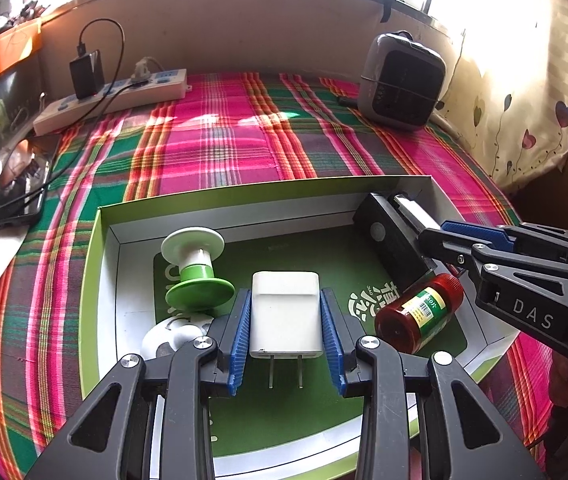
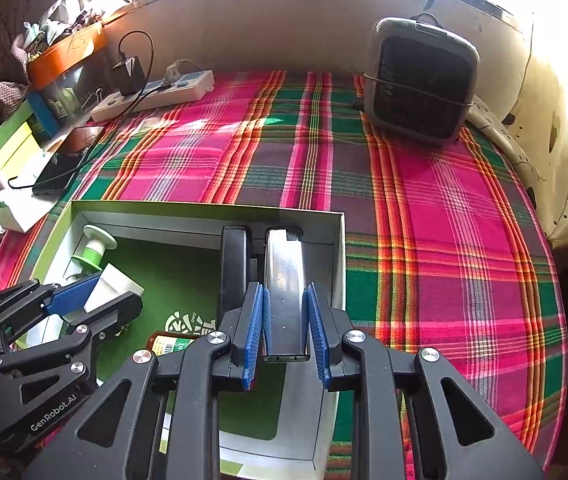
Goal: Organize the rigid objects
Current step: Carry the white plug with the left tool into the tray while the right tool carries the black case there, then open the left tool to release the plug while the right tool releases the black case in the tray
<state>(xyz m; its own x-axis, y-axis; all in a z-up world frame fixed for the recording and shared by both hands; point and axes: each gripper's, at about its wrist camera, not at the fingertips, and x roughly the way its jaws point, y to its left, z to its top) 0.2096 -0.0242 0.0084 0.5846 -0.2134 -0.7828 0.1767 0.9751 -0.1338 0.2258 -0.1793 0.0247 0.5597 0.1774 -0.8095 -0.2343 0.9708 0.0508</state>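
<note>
A shallow box (image 1: 102, 280) with lime-green rims and a dark green floor lies on a table covered by a pink, green and orange plaid cloth (image 1: 212, 148).

The left gripper (image 1: 286, 332) reaches into the box with a white wall charger (image 1: 285, 314) between its blue pads (image 1: 240, 332). The charger's two prongs point back toward the camera. Narrow gaps show on both sides of the charger, so the jaws stand parted around it rather than pressing on it.

The right gripper (image 2: 284, 332) frames a silvery metal lighter (image 2: 284, 292) (its far end lies near the box's far right corner). Small gaps separate the lighter from the pads here too, so this gripper is open around it. Just left of the lighter lies a black rectangular block (image 2: 235, 268), alongside it.

Elsewhere in the box, a green and white spool (image 1: 194, 268) stands tilted near the far left. A red bottle (image 1: 418, 316) with a green label lies on its side near the right wall. A white round piece (image 1: 172, 338) lies at the near left, partly hidden by the left gripper.

Beyond the box, a white power strip (image 1: 116, 96) sits at the far left of the cloth. A grey box-shaped appliance (image 1: 402, 84) stands at the far right, and a dark phone (image 1: 20, 180) lies at the left edge.
</note>
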